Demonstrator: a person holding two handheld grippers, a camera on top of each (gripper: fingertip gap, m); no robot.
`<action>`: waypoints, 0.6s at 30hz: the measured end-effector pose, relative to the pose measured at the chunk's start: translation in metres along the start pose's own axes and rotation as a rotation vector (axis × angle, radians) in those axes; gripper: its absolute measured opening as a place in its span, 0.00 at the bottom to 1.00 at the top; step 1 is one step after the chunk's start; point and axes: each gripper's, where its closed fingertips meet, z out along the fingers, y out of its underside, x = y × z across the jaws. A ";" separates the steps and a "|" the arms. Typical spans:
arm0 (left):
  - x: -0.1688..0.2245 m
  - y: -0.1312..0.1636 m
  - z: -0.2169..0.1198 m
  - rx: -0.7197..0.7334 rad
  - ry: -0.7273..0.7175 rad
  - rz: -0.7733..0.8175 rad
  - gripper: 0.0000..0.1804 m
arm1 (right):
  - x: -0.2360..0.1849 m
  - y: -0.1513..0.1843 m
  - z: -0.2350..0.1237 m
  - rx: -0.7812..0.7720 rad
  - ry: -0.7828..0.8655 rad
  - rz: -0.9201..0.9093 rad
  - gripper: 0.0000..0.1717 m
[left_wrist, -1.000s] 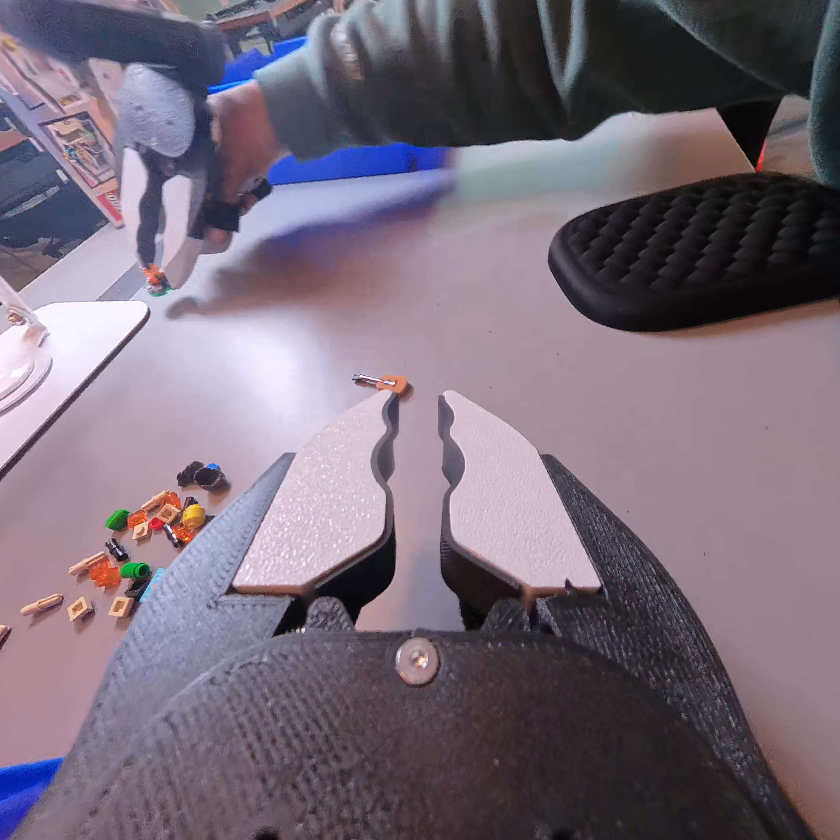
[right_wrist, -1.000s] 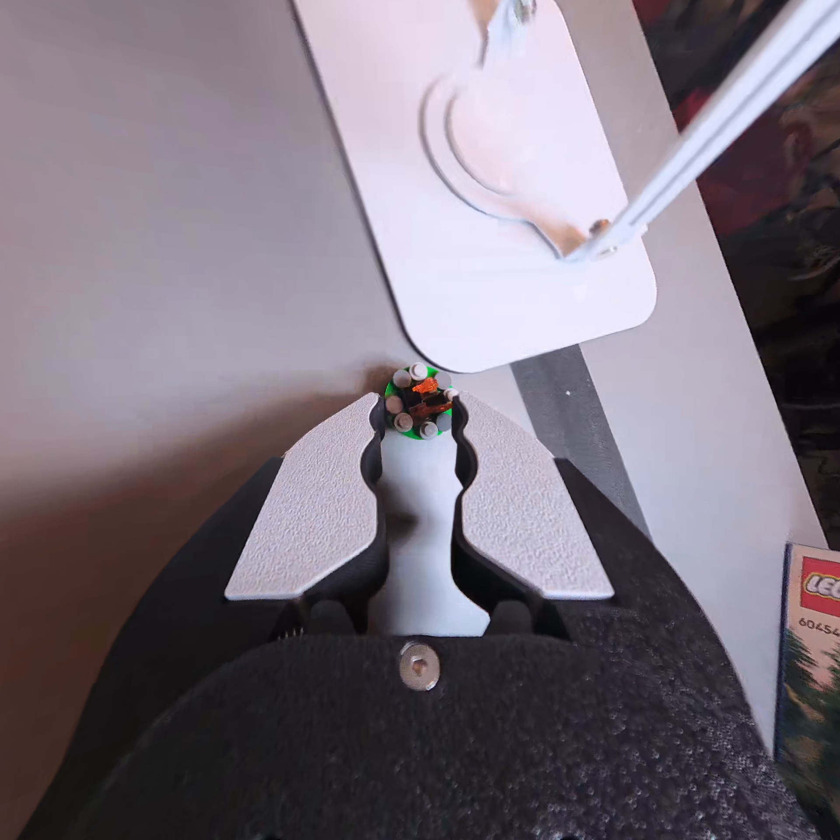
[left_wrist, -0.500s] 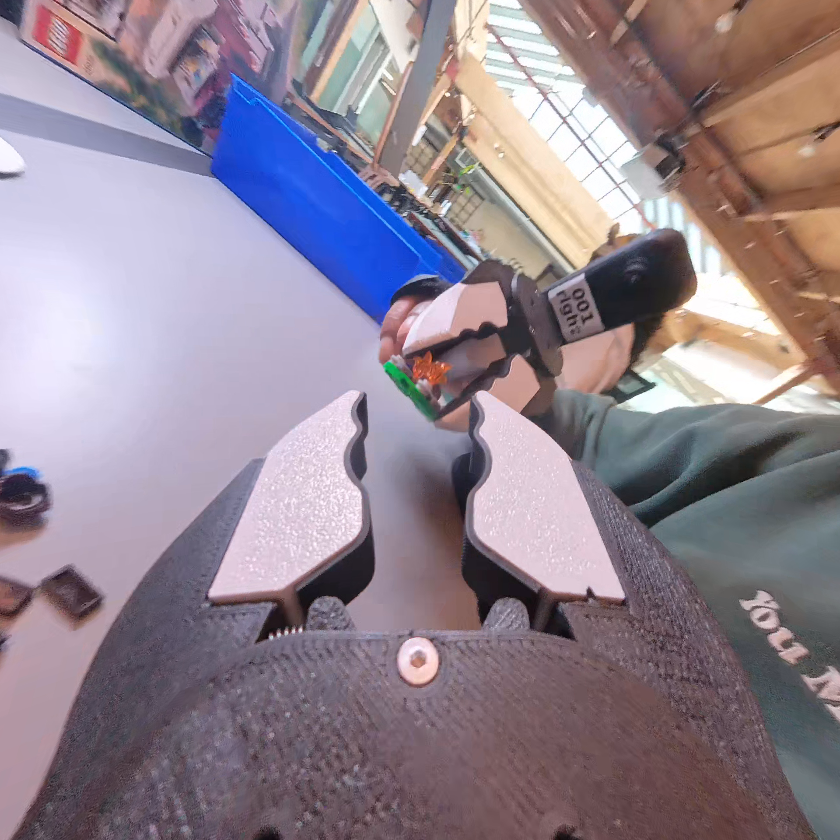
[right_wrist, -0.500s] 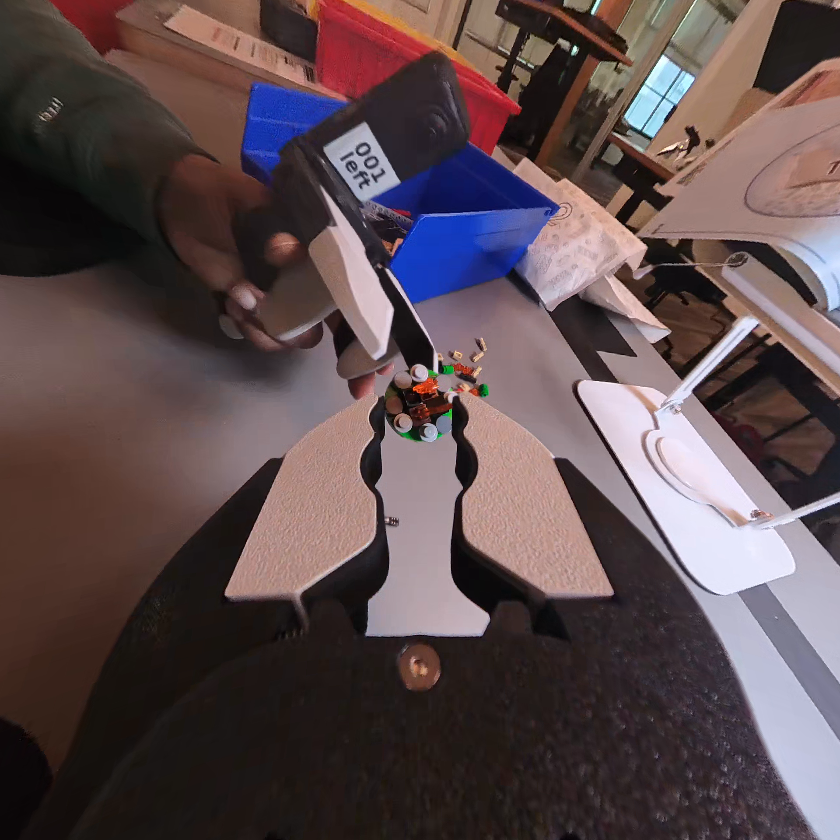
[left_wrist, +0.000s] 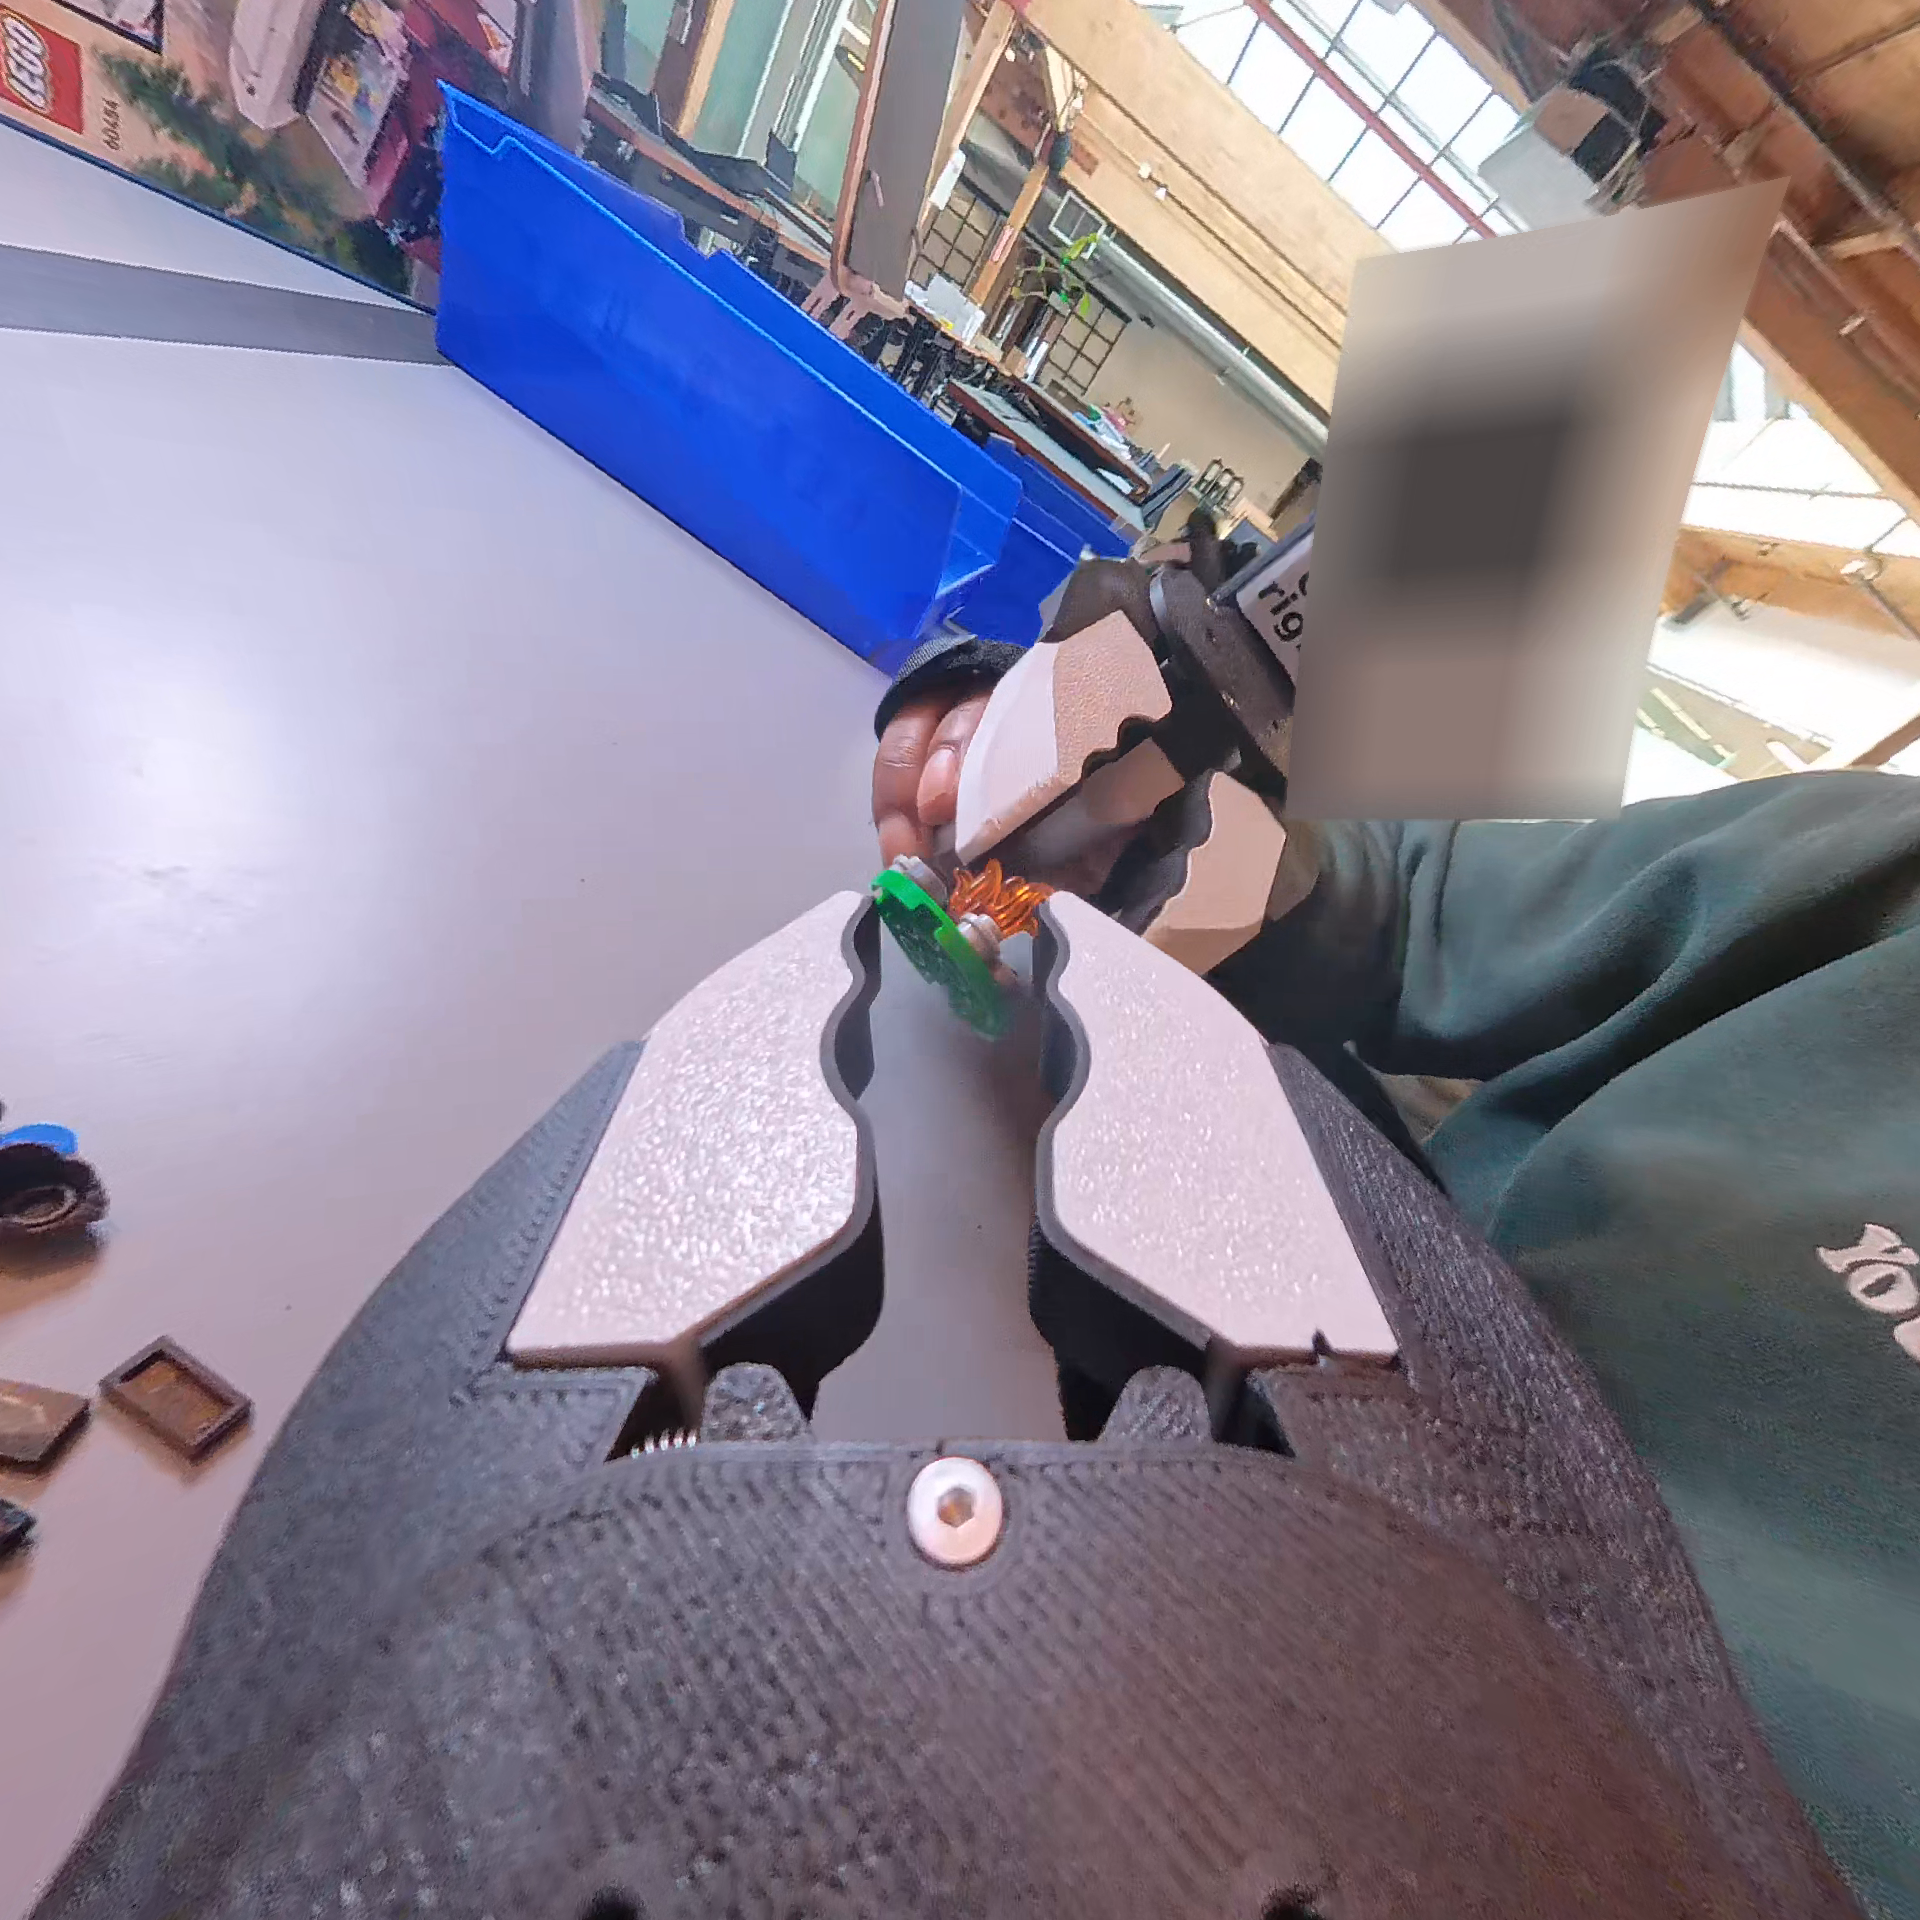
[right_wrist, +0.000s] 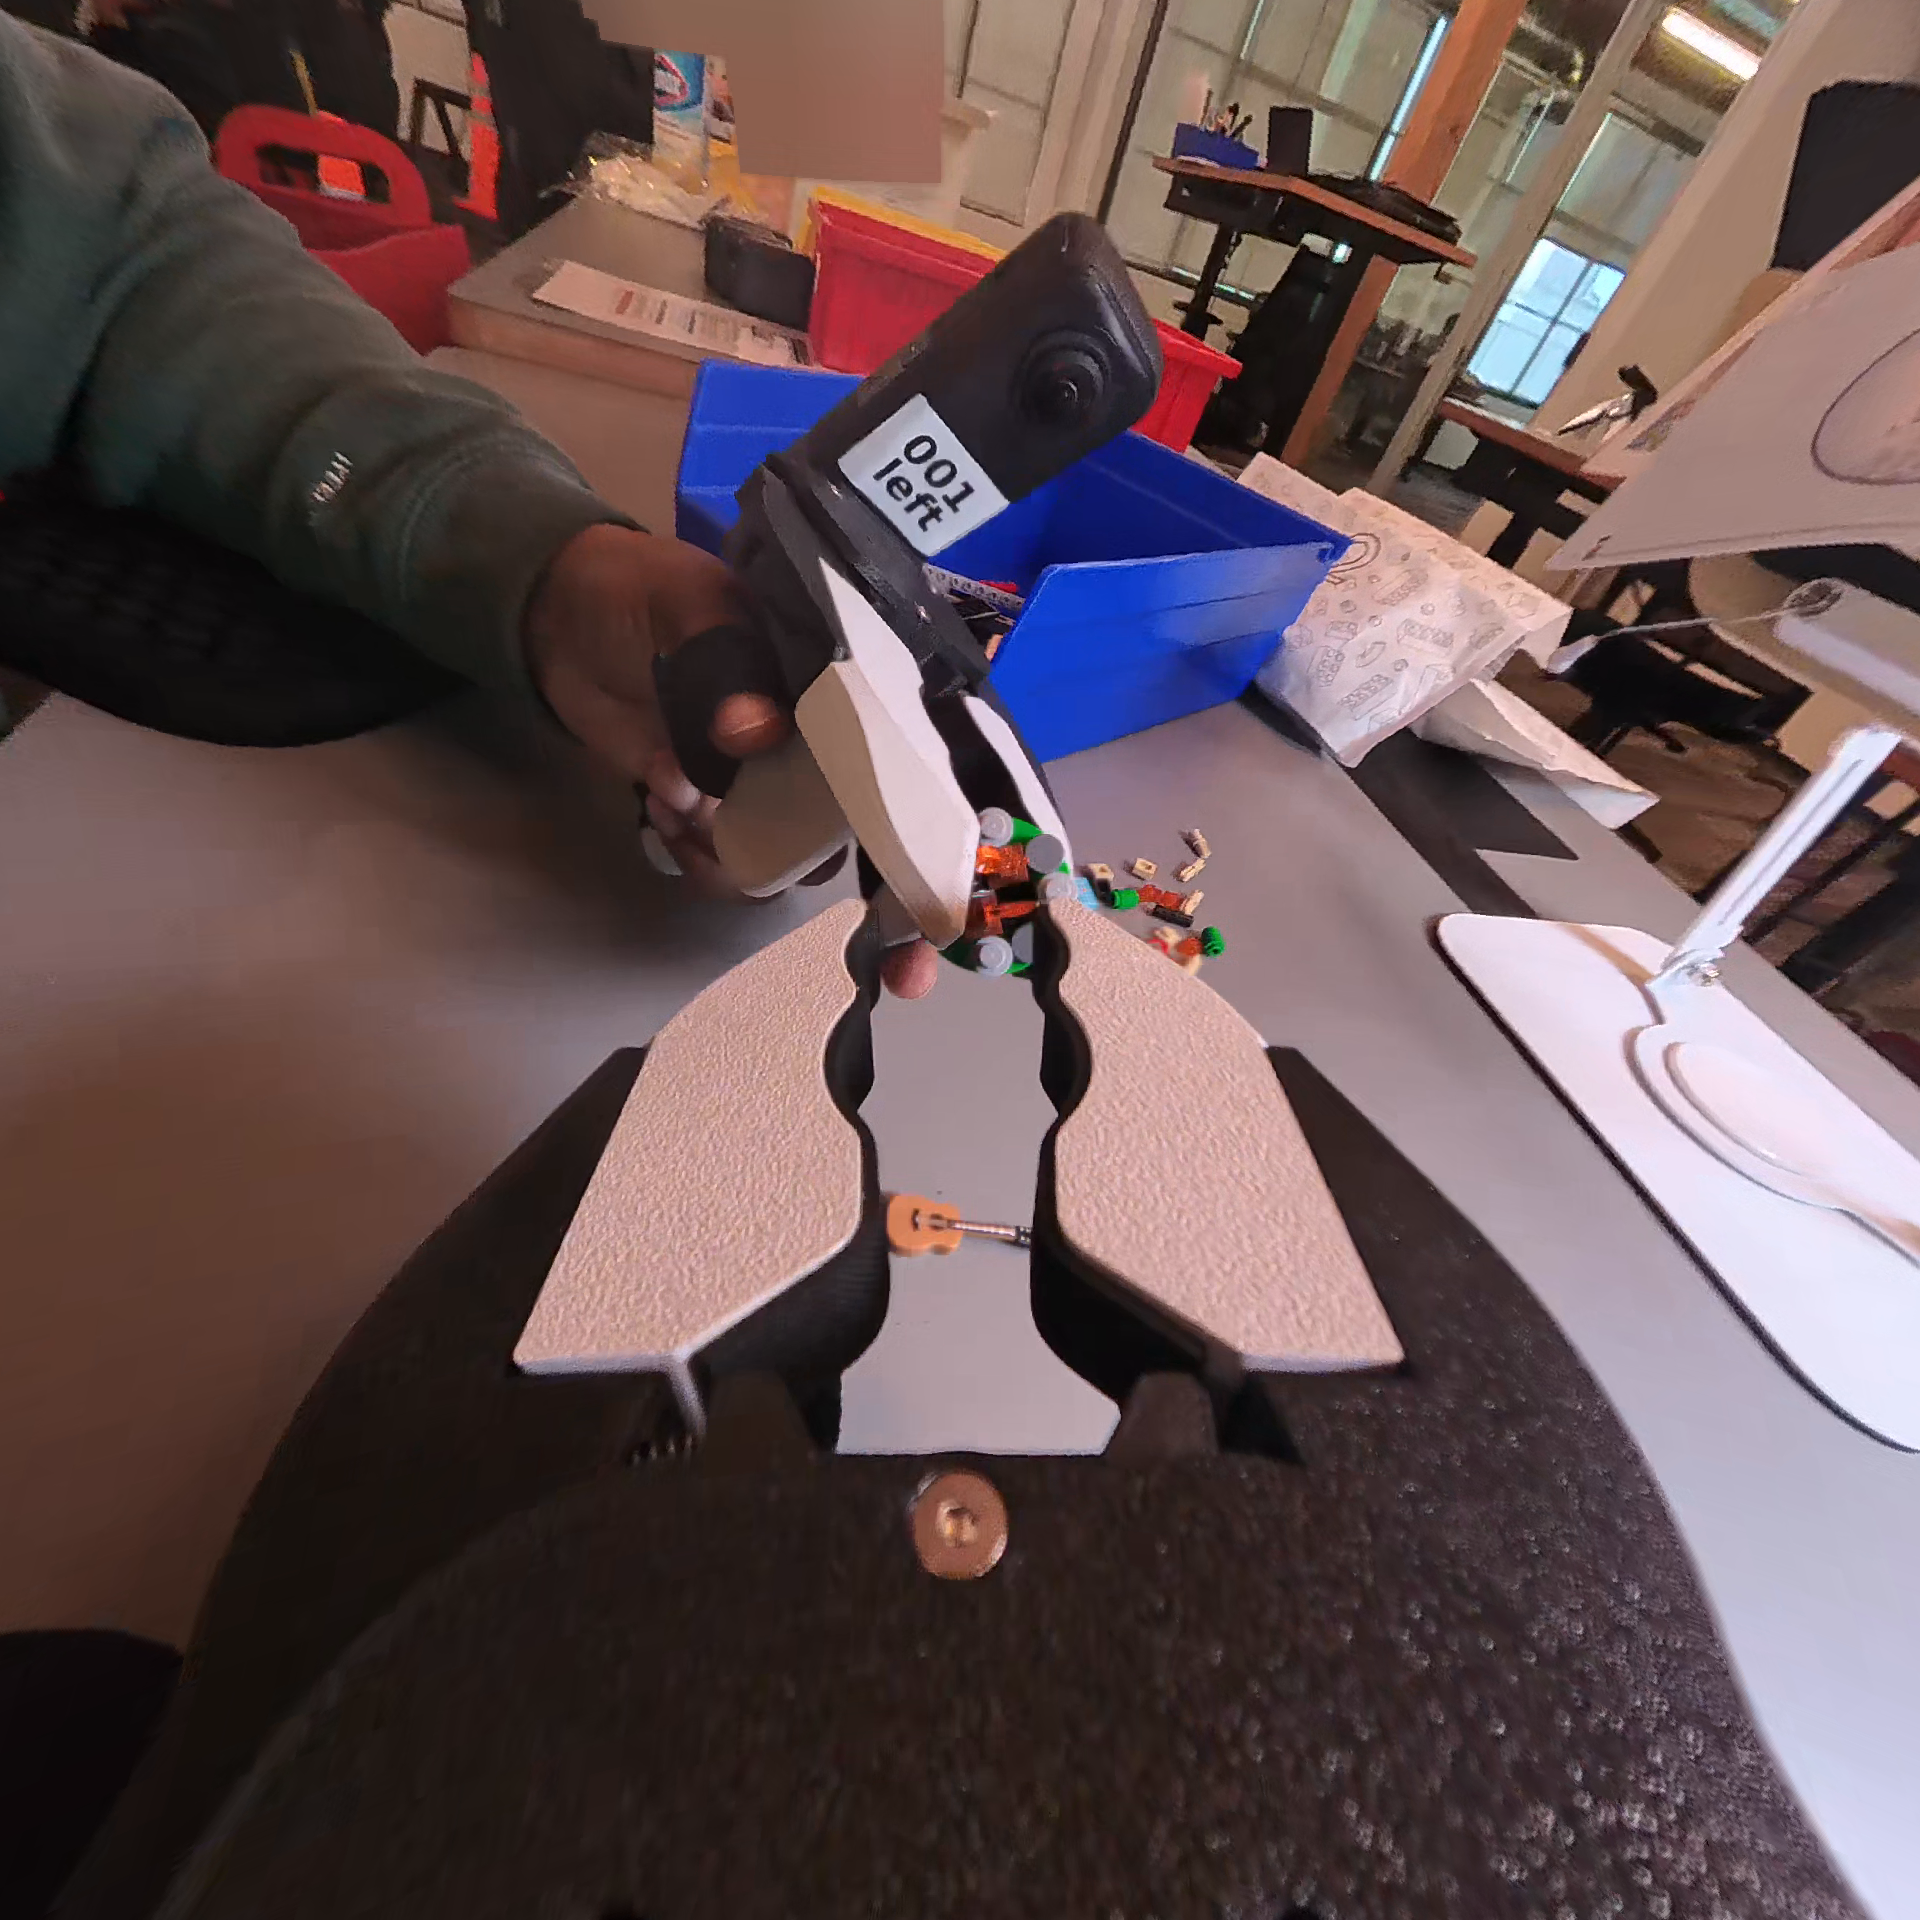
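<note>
right claw (right_wrist: 956, 935) clamps green round plate (left_wrist: 940, 961) | orange flames, grey studs | left claw (left_wrist: 951, 925) pinching it too

Daylight pours through the roof skylights (left_wrist: 1382, 114), blown out white, and leaves a soft sheen on the counter (left_wrist: 312, 727). Shadows beneath the gripper bodies are dim. Wide-angle bending curves the frame edges; small pieces near the blue bin (right_wrist: 1132, 613) look slightly blurred.

Green disc (left_wrist: 940, 961), orange flames (left_wrist: 1000, 896)
</note>
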 end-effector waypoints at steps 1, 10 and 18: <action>-0.001 0.002 -0.001 -0.009 -0.009 0.022 0.16 | -0.001 0.001 0.000 0.002 -0.019 0.033 0.16; -0.002 0.004 -0.009 -0.036 -0.119 0.277 0.15 | -0.002 0.000 0.002 0.001 -0.036 0.158 0.13; 0.008 0.000 -0.009 -0.032 -0.219 0.593 0.15 | 0.000 -0.009 0.000 0.044 -0.032 0.229 0.08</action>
